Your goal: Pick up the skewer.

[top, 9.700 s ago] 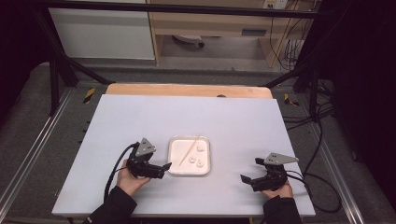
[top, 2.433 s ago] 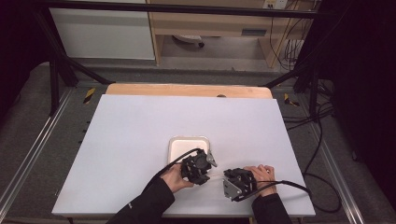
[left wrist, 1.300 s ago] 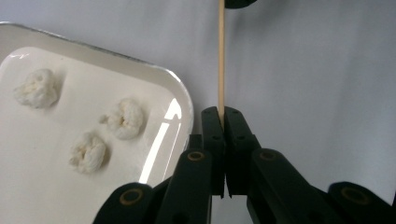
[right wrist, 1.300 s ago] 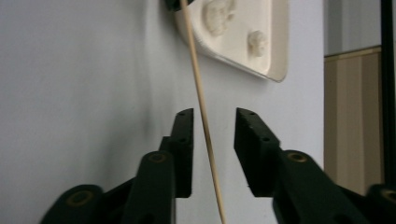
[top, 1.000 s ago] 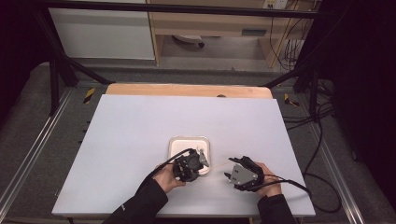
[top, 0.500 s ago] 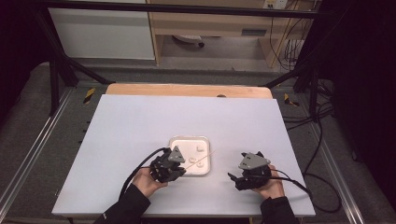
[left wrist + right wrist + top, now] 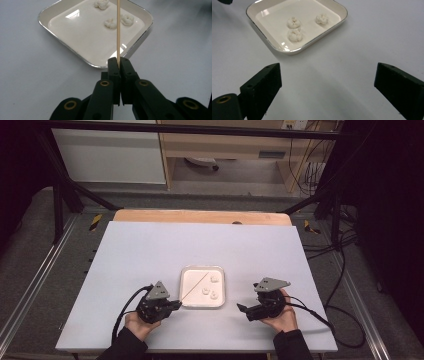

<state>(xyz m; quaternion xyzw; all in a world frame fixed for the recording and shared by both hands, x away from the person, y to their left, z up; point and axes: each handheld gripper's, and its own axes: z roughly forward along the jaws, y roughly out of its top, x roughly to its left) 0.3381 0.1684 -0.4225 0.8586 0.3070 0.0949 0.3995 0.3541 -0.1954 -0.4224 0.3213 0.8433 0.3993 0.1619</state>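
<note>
A thin wooden skewer (image 7: 118, 30) is pinched in my left gripper (image 7: 119, 61). The stick slants over the white square tray (image 7: 75, 52), and its tip is cut off by the top of the left gripper view. Three small white lumps (image 7: 110, 23) lie in the tray's far half. From above, the left gripper (image 7: 176, 304) sits at the tray's (image 7: 202, 267) near left corner, with the skewer (image 7: 195, 284) crossing the dish. My right gripper (image 7: 241, 310) rests on the table to the tray's right. Its jaws have just been opening and now stand wide (image 7: 328, 71), with bare table between them and the lumps (image 7: 295, 35) beyond.
The tray sits on a pale grey table top (image 7: 150, 250) with a wooden strip (image 7: 200, 216) along its far edge. Black cables (image 7: 320, 317) trail from both grippers toward the near edge. Dark frame rails (image 7: 30, 285) run along both sides.
My left gripper has drawn back leftward from over the tray, taking the skewer with it. The right gripper's jaws have spread wider while that hand stayed nearly in place.
</note>
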